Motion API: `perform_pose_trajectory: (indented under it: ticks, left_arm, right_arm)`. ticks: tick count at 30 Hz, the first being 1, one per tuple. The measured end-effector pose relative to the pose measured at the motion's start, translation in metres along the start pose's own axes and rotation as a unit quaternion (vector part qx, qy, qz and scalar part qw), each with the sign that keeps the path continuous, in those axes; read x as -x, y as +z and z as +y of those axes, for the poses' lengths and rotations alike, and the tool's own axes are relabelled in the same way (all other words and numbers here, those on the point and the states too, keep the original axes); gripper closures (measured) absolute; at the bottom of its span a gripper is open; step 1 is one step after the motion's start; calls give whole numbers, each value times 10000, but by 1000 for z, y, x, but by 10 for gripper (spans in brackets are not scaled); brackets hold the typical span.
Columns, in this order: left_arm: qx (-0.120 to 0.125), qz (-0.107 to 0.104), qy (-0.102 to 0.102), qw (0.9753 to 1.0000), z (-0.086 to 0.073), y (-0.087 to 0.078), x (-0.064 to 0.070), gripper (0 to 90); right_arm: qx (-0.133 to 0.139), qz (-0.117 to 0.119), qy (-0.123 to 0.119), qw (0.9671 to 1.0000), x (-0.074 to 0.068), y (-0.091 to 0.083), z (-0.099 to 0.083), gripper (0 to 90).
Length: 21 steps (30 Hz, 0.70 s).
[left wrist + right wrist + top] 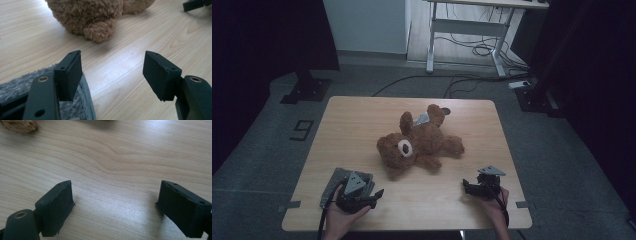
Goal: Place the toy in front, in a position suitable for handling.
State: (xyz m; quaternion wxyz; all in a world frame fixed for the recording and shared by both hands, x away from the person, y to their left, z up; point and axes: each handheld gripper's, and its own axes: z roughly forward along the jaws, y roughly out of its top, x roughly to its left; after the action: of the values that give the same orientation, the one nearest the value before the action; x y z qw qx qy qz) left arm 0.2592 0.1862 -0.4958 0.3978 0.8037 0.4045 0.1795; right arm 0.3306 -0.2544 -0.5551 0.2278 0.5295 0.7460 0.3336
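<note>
Lying on its back at the middle of the wooden table (362,120): one brown teddy bear (422,142), head toward the near left, legs toward the far right. White muzzle patch facing up. Small grey tag (421,118) sewn near the far leg; print on it too small to read. Dark round mark on the tabletop just beyond the far foot; nature unclear.

Left gripper (373,196): held at the near left corner of the table, jaws spread wide, nothing between them. Resting over a folded grey fuzzy cloth (337,176). In the left gripper view, left gripper (112,72) aimed toward the bear (97,17), bare wood between the pads, cloth (15,87) under the left-hand jaw with its stitched edge showing. Bear close ahead but apart from the jaws.

Right gripper (467,187): held at the near right of the table, jaws spread wide, pinching nothing. Pointed left, toward the bear, and well apart from it. In the right gripper view, right gripper (115,202) over bare wood grain, a tuft of brown fur (18,126) at the far left corner.

Floor marking left of the table: black tape shaped like the figure 9 (302,130). Tape strips on both near edges of the table. Beyond the table: a white desk frame (467,25) with loose cables on the floor beneath.
</note>
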Motion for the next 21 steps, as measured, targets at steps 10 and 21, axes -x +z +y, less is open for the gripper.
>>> perform_pose_trajectory:
  ticks: [10, 21]
  left_arm:
    - [69, 24, -32, 10000, 1, -3, -4, 306]
    - [122, -54, -97, 9999, 9, 0, 0, 296]
  right_arm:
    - [-22, 80, -54, 10000, 2, 2, 3, 137]
    - [356, 201, -38, 9992, 0, -1, 12, 171]
